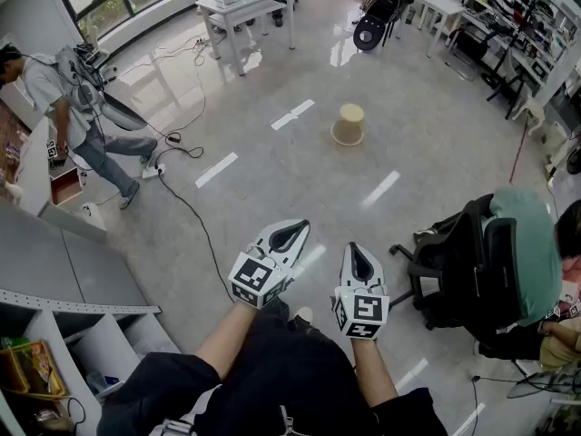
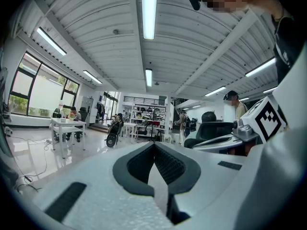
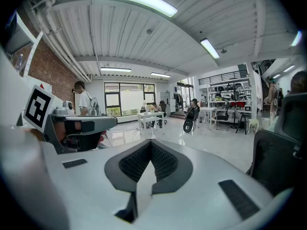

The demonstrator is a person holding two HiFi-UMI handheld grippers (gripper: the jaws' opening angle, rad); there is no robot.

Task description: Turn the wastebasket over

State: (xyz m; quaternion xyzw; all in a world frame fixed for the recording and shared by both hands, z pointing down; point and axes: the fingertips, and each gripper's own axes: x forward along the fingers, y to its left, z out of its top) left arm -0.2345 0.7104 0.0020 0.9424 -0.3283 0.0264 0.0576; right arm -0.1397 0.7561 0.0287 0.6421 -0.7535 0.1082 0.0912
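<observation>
1. The wastebasket [image 1: 349, 123] is standing on the floor [image 1: 272, 180] in the upper centre of the head view, well apart from both hand-held grippers. Its wider end appears to be resting on the tiles, which suggests it is sitting mouth down, though the opening itself is not showing.
2. The left hand-held gripper [image 1: 292, 234] is hanging at the lower centre of the frame, close to the person's body. Its jaws are pressed together with nothing between them, and its own view is showing only the room beyond the closed pads.
3. The right hand-held gripper [image 1: 356, 260] is sitting just to the right of it, likewise closed and empty.
4. Judgement: the pair are being carried closed and side by side because no approach is under way. The basket is lying out of reach, so the person will need to walk up to it and part the jaws before any grasp.
5. A cable [image 1: 195, 216] is trailing across the floor left of the path. An office chair [image 1: 454, 262] is occupying the right edge. The lane between them appears passable.
</observation>
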